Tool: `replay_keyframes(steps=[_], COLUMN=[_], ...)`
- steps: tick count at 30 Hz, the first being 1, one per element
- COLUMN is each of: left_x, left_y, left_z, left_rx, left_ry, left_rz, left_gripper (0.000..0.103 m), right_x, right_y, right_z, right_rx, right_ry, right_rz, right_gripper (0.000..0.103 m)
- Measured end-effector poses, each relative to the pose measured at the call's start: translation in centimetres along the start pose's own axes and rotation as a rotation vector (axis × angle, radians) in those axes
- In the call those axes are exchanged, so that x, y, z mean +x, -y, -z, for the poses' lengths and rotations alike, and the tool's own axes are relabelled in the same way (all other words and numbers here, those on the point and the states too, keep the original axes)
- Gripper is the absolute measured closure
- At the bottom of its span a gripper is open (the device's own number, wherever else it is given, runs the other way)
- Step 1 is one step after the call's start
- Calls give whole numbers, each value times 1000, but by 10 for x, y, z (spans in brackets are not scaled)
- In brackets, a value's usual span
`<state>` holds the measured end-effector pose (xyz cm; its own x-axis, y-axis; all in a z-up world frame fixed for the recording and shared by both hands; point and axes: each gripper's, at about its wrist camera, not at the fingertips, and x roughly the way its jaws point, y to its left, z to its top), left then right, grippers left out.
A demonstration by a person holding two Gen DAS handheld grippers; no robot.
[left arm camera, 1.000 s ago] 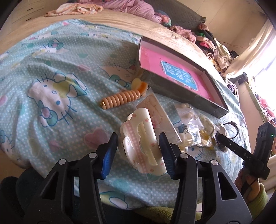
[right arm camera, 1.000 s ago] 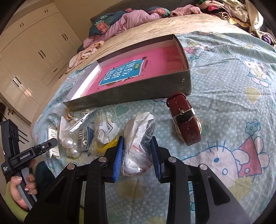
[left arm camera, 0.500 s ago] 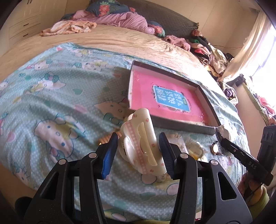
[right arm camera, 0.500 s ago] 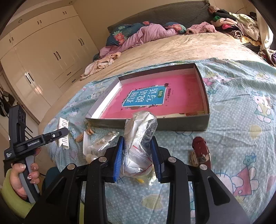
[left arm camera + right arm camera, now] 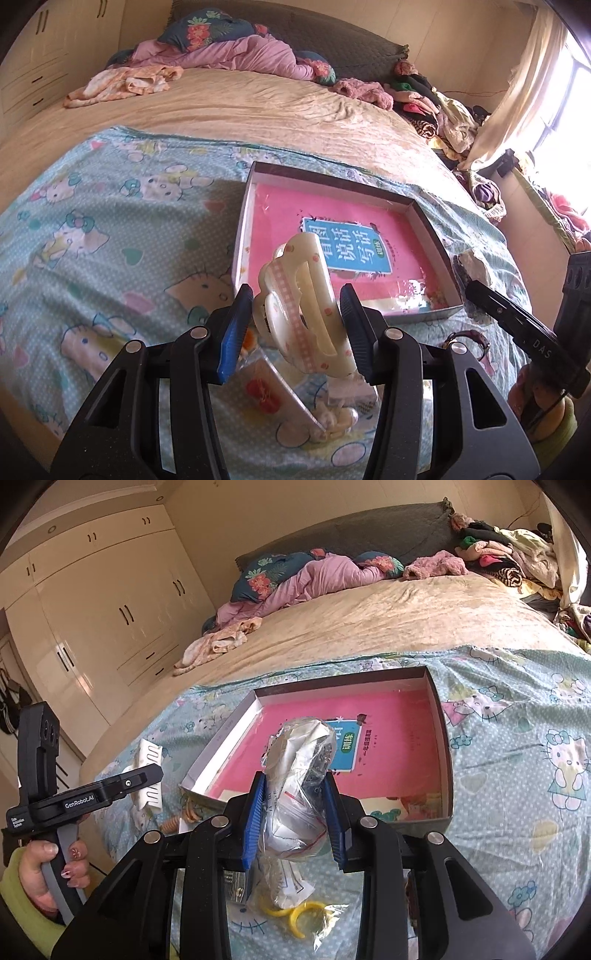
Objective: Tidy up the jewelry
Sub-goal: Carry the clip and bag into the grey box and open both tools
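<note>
Gripping a hair clip (image 5: 304,314) in the left gripper (image 5: 291,325) and a plastic bag (image 5: 299,786) in the right gripper (image 5: 293,819), both jaws closed, above the box (image 5: 445,753), which holds no jewelry yet.

The bed (image 5: 258,110) carries everything ahead of my jaws. A tan cover spans its far half; a light blue cartoon-cat sheet (image 5: 110,229) covers the near half. On the sheet lies a shallow open box (image 5: 445,746) with a pink book flat inside. Near the box's front wall lie clear plastic packets (image 5: 273,391), a yellow open ring (image 5: 301,914), an orange ribbed piece (image 5: 170,825) and a watch (image 5: 467,338). Purple bedding (image 5: 317,579) and a peach garment (image 5: 218,644) lie at the far end; mixed clothes are piled at the far right.
</note>
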<state>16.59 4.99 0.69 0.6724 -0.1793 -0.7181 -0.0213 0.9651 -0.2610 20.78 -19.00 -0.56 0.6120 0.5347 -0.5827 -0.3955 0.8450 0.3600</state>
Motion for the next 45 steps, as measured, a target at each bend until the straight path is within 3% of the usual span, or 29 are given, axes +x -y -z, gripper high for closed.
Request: replay_keyframes(steps=[12, 29, 32, 34, 45], left_x=[38, 96, 102, 104, 104], left_y=[22, 23, 23, 23, 15], left_z=[-22, -20, -16, -15, -12], left_rx=[39, 74, 83, 82, 66], left_ry=[-27, -120, -130, -134, -141], left_rz=[11, -23, -30, -26, -27], left_gripper=[63, 63, 65, 72, 72], right_x=[18, 54, 58, 60, 64], right_y=[24, 54, 54, 55, 59], right_z=[-16, -5, -4, -3, -3], right_rx=[33, 100, 95, 96, 113], right_ry=[14, -68, -77, -86, -88], right_rz=[72, 166, 179, 186, 215], right_gripper=[73, 73, 73, 73, 66])
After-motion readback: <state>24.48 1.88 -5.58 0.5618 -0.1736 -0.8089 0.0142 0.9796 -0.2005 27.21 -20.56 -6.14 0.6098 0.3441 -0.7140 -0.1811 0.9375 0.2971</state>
